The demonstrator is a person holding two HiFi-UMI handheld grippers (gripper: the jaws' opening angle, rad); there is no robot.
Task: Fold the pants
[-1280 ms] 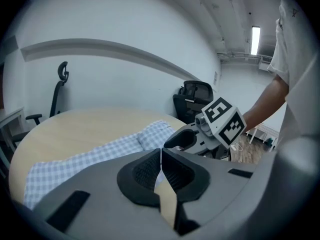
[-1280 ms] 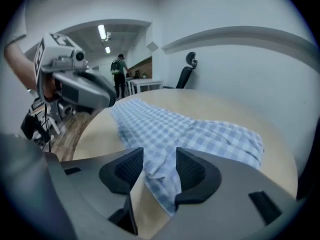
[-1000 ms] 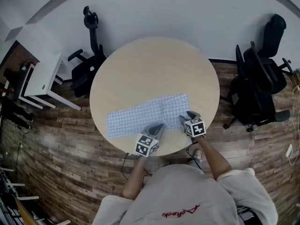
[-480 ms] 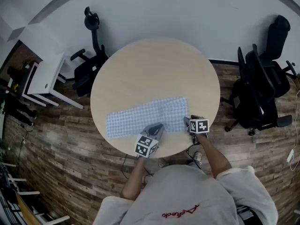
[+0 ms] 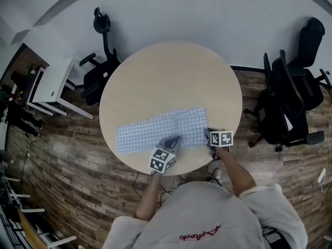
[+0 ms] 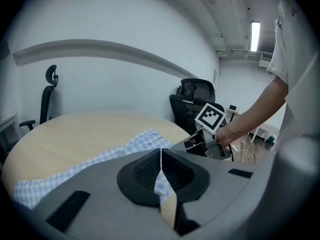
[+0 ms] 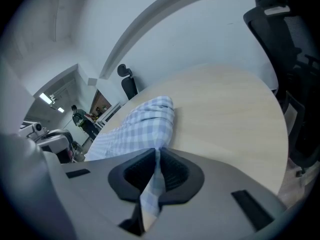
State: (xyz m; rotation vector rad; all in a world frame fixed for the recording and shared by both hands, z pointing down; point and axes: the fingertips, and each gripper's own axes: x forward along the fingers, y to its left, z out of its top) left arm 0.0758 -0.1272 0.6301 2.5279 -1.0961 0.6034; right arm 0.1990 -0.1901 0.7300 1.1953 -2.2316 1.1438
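Observation:
Blue-and-white checked pants (image 5: 161,127) lie flat in a long strip across the near part of the round wooden table (image 5: 171,77). My left gripper (image 5: 173,141) is shut on the pants' near edge around the middle; the checked cloth (image 6: 161,181) shows pinched between its pads. At the strip's right end my right gripper (image 5: 208,135) has just been closing, and it now pinches the near corner of the pants (image 7: 152,184) between its pads. The rest of the pants (image 7: 135,126) stretches away from it on the tabletop.
Black office chairs stand behind the table at left (image 5: 98,71) and to the right (image 5: 290,97). A white side table (image 5: 49,84) is at far left. The table's near edge (image 5: 181,167) runs just under both grippers. A person stands in the far background (image 7: 82,119).
My right gripper has slid right and down to the pants' right near corner and closed on it. The left gripper has stayed shut on the near edge, barely shifting.

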